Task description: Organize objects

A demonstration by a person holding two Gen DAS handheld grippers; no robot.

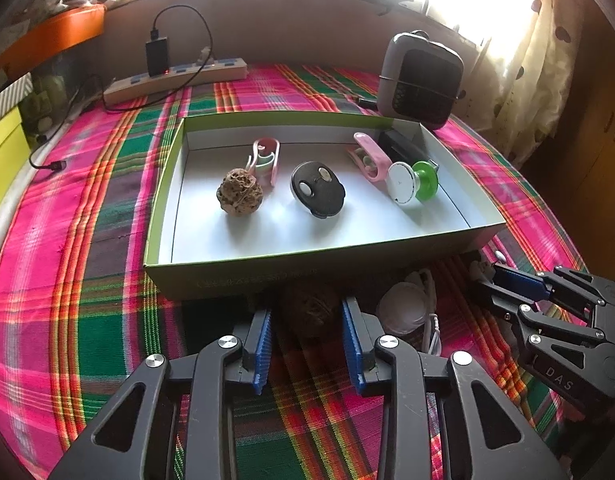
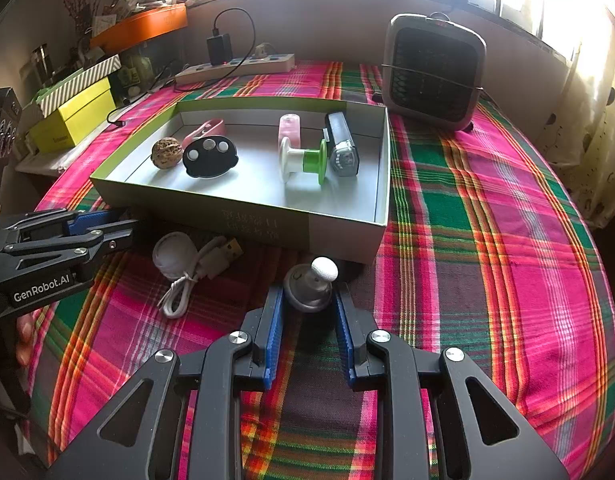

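Walnut [image 1: 313,312] is sat between the left gripper [image 1: 307,344] pads [image 1: 263,344] on the plaid cloth [image 1: 87,280], just in front of the box [image 1: 307,276]; a small gap seems left either side, so it isn't pinched yet. A metal knob [image 2: 307,292] with a white tip is clamped by the right gripper [image 2: 309,332], probably ready for lifting in. A second walnut [image 1: 239,192], black fob [image 1: 317,189] and green spool [image 1: 413,181] are already parked inside the box, so the rest is being collected there. White puck [image 2: 173,254] and USB cable [image 2: 203,268] are left outside
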